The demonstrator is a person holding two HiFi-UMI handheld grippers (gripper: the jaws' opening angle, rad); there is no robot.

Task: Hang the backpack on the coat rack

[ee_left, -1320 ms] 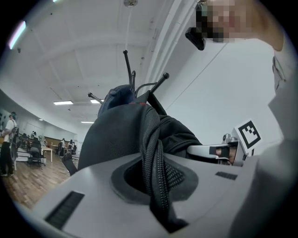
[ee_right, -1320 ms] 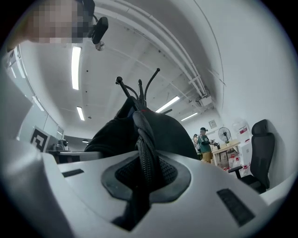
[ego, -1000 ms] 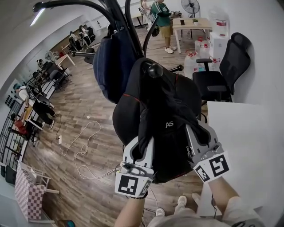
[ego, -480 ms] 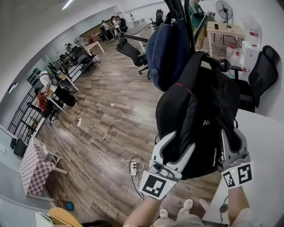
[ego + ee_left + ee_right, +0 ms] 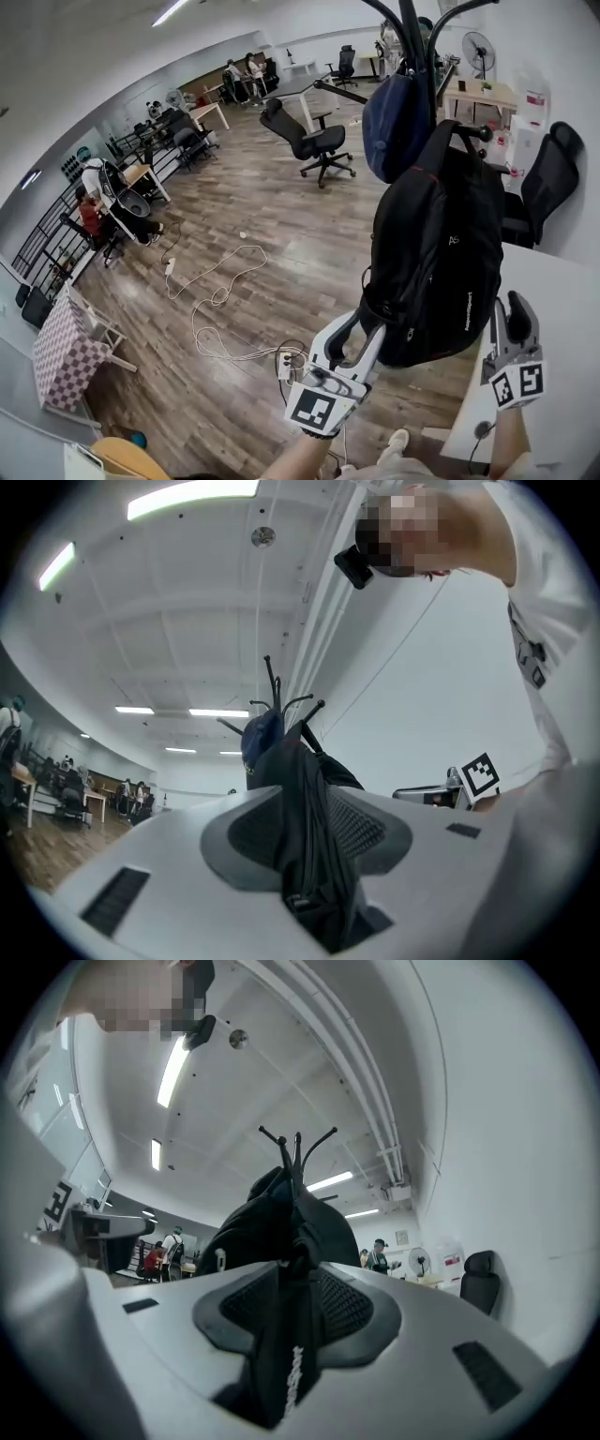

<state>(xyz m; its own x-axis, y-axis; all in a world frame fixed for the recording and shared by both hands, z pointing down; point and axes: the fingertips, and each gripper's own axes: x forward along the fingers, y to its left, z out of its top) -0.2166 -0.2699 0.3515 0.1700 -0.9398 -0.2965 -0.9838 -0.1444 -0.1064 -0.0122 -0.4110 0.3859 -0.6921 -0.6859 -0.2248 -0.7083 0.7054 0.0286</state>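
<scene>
Hanging by a strap from a peg of the coat rack [image 5: 412, 37], the black backpack [image 5: 436, 253] drapes straight down below the hooks, just beside a blue bag [image 5: 394, 127] on the same rack. The rack seems to carry its full weight, so neither claw needs a hold. Low beneath the rack, the left gripper [image 5: 366, 326] sits at the pack's bottom corner, its jaws spread and closing slightly, with fabric between them but not pinched. The right gripper [image 5: 514, 307] stands just clear of the pack, its jaws opening wide and pinching nothing. The hanging looks essentially done
</scene>
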